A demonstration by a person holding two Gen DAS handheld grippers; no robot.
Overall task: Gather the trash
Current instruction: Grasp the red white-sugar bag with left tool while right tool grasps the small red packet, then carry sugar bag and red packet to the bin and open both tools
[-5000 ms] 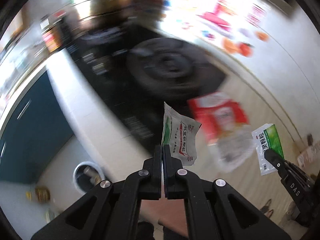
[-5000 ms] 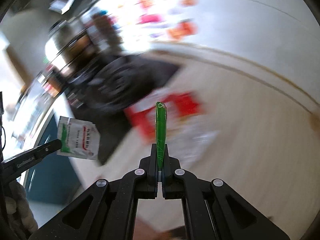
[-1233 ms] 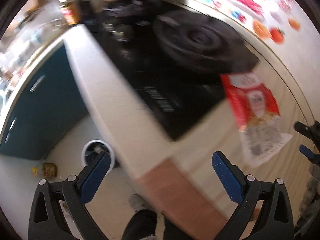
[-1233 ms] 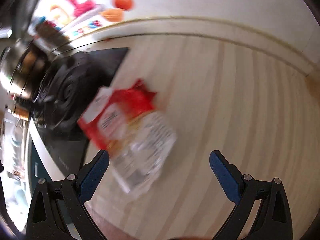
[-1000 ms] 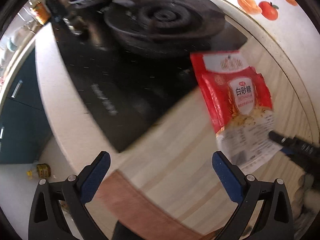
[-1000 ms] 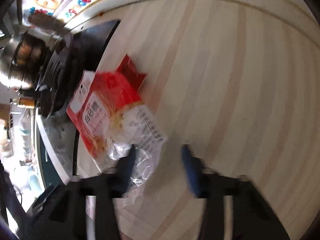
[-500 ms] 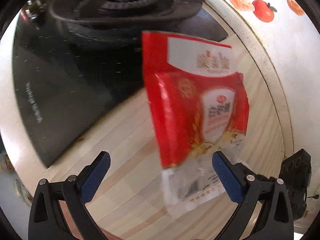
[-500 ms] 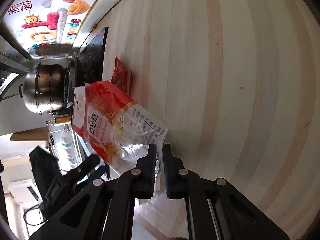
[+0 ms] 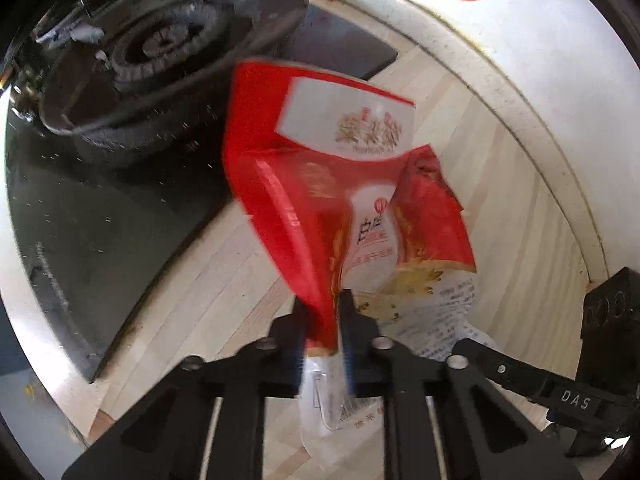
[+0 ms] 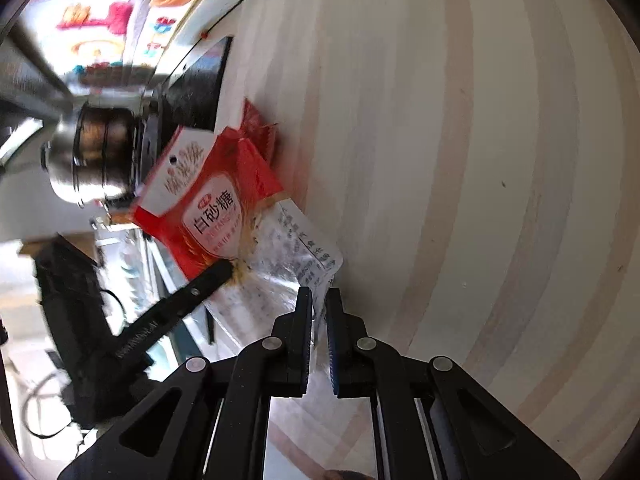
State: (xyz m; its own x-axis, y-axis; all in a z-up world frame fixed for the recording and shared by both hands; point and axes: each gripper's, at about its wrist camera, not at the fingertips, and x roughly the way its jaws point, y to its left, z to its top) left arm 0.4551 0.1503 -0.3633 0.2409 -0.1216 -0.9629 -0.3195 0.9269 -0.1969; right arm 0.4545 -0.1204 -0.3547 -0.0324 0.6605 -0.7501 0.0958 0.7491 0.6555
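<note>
Both hand-held grippers are now pinching the same red sugar bag (image 9: 344, 184). Half a second ago my left hand-held gripper (image 9: 323, 316) was wide open; now it is squeezing the bag's red edge. My right hand-held gripper (image 10: 319, 304) is still nipping the clear bottom corner. So the bag is caught and I think it is lifting off the wooden surface (image 10: 460, 160), though the blur is making that hard to tell. It is looking crumpled, floppy and empty, beside the black stove (image 9: 120, 140).
</note>
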